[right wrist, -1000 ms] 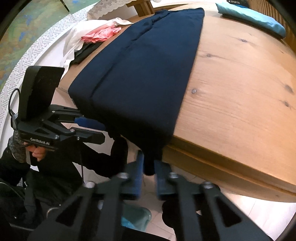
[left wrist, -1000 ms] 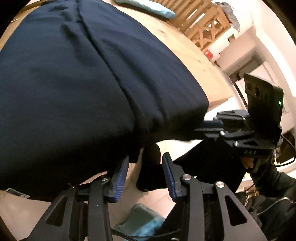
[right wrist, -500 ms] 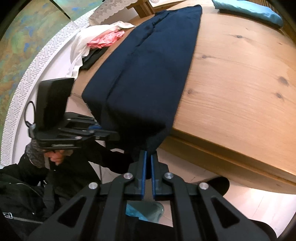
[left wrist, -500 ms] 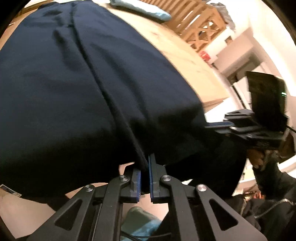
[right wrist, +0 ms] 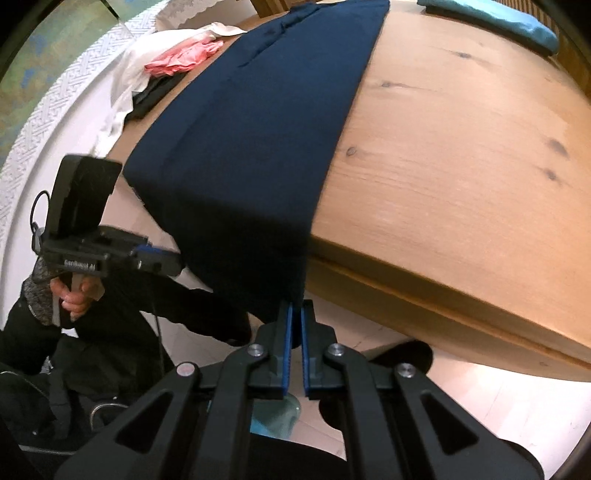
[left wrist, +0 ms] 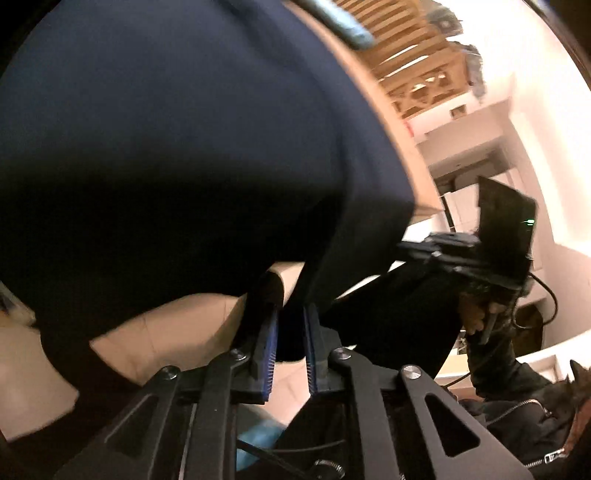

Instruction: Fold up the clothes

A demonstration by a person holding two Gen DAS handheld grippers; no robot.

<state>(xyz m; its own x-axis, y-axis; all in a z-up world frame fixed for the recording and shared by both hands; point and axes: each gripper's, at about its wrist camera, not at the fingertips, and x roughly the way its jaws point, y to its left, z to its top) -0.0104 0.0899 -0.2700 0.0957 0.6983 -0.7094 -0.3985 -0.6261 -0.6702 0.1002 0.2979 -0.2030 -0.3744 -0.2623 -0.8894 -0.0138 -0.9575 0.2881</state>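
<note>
right gripper (right wrist: 295, 314) jaws pinched on the hanging hem corner of the navy garment (right wrist: 266, 129), below the table edge. left gripper (left wrist: 290, 321) jaws clamped on the hem's other corner. garment lies lengthwise along the wooden table (right wrist: 461, 147), near end draped over. far off: pink and white clothes pile (right wrist: 177, 62), folded teal cloth (right wrist: 509, 18).

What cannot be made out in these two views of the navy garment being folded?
- Left wrist: the garment is motion-blurred, so seams and type are unclear.
- Left wrist: the left gripper has cloth between its pads; how tightly it holds cannot be told.
- Right wrist: the garment's far end is cut off by the top edge.
</note>
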